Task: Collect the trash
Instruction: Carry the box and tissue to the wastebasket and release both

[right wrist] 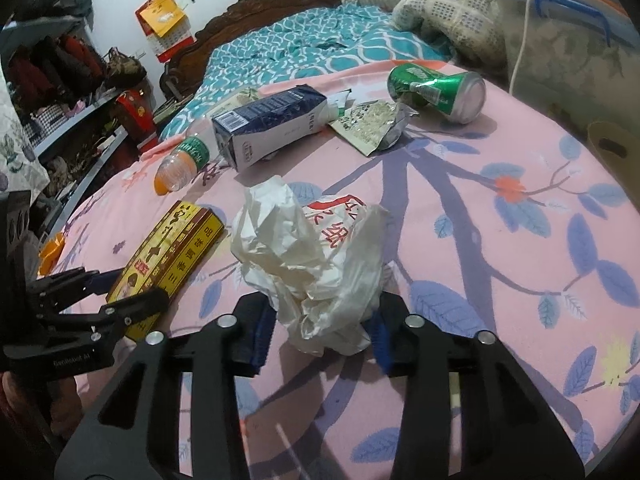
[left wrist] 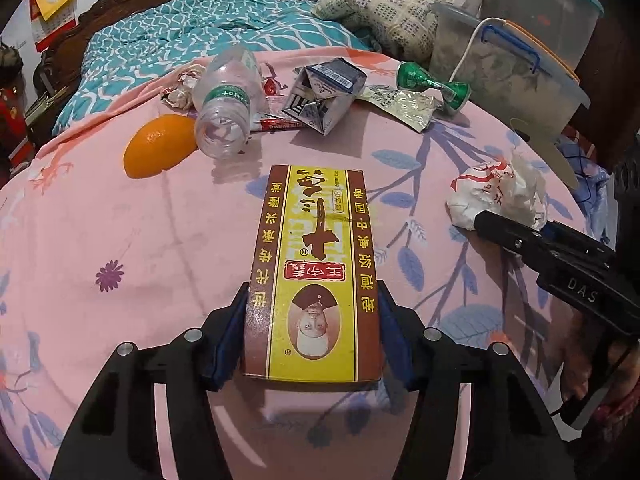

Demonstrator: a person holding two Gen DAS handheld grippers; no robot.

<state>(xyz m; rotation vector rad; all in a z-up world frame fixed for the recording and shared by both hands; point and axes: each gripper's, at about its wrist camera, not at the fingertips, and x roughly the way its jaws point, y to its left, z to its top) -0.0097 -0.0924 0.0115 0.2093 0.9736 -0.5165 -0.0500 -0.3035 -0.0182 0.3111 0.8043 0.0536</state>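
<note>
My left gripper [left wrist: 312, 328] is shut on a yellow and brown box [left wrist: 314, 268] lying on the pink floral cloth [left wrist: 120, 240]; the box also shows in the right wrist view [right wrist: 168, 256]. My right gripper [right wrist: 320, 328] straddles a crumpled white plastic bag [right wrist: 316, 264], blue pads touching its sides; it also shows in the left wrist view [left wrist: 496, 196]. Further back lie an empty clear bottle [left wrist: 226, 100], a blue milk carton [right wrist: 268, 128], a foil wrapper [right wrist: 372, 124] and a crushed green can [right wrist: 440, 88].
An orange [left wrist: 160, 146] lies beside the bottle, with crumpled paper [left wrist: 180, 88] behind it. A lidded plastic tub [left wrist: 508, 68] with a white cable stands at the back right. A bed with a teal quilt [right wrist: 300, 44] lies beyond the table.
</note>
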